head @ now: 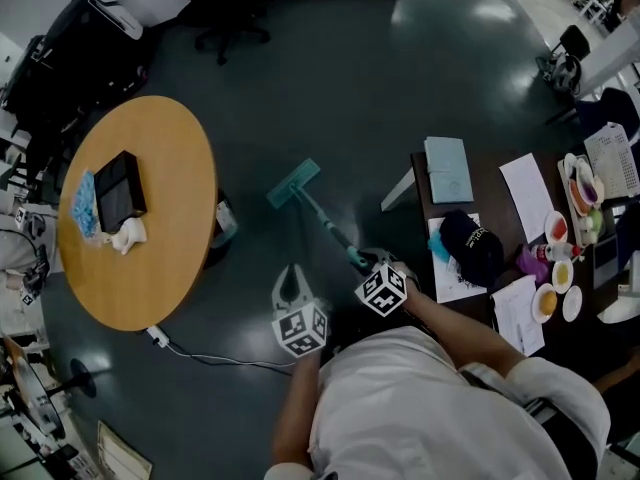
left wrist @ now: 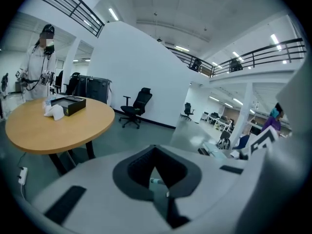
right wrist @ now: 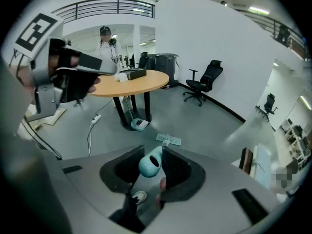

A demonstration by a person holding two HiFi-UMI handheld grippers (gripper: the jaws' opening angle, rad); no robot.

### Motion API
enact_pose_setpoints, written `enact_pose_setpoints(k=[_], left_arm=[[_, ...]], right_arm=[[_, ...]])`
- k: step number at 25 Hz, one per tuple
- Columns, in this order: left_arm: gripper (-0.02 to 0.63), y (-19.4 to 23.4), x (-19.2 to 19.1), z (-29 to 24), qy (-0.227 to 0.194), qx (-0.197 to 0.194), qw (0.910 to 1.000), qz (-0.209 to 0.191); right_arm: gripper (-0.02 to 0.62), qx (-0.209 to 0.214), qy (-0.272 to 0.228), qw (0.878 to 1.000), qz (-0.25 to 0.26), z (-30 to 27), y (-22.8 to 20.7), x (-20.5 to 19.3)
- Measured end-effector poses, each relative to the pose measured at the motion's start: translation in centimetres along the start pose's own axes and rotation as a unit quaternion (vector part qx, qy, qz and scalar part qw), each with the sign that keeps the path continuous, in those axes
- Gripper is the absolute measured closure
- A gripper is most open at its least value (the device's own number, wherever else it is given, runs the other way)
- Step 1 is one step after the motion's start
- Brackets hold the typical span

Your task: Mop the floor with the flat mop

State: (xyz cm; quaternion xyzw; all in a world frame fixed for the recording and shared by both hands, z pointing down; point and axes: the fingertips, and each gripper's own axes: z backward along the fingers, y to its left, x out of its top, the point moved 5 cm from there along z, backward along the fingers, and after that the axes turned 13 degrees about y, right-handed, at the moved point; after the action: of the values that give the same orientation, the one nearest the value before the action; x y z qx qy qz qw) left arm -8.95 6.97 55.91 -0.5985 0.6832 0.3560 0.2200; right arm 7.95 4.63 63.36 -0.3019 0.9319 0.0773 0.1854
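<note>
The flat mop has a teal head (head: 293,184) lying on the dark floor, and its handle (head: 333,230) slants back toward me. My right gripper (head: 362,260) is shut on the handle's upper end. In the right gripper view the rounded teal handle tip (right wrist: 150,163) sits between the dark pads, with the mop head (right wrist: 168,140) on the floor beyond. My left gripper (head: 291,270) hovers beside it to the left, jaws together and nothing in them. Through its jaws in the left gripper view (left wrist: 157,179) only a sliver of floor and handle shows.
A round wooden table (head: 150,258) stands to the left, with a black box (head: 120,188) on it and a power strip (head: 158,337) with its cable on the floor below. A cluttered dark desk (head: 487,193) is at the right, an office chair (head: 228,8) beyond. A person (right wrist: 105,43) stands far off.
</note>
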Motion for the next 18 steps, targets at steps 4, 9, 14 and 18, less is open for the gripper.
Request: enact_pose_setpoints(k=[4, 9, 14, 18], left_arm=[[0.601, 0.7, 0.1, 0.2, 0.004, 0.004, 1.0000, 0.000], [0.601, 2.2, -0.2, 1.1, 0.010, 0.019, 0.9997, 0.009], [0.601, 3.9, -0.4, 2.5, 0.014, 0.032, 0.9992, 0.017], [0.601, 4.9, -0.7, 3.1, 0.015, 0.039, 0.9989, 0.021]], right_arm=[[0.479, -0.006, 0.005, 1.000, -0.007, -4.7, -1.7, 3.7], [0.480, -0.020, 0.007, 1.000, -0.008, -11.6, -3.9, 9.8], [0.480, -0.038, 0.011, 0.999, -0.015, -16.4, -6.0, 15.5], [0.480, -0.045, 0.018, 0.999, -0.008, -17.2, -6.4, 17.2]])
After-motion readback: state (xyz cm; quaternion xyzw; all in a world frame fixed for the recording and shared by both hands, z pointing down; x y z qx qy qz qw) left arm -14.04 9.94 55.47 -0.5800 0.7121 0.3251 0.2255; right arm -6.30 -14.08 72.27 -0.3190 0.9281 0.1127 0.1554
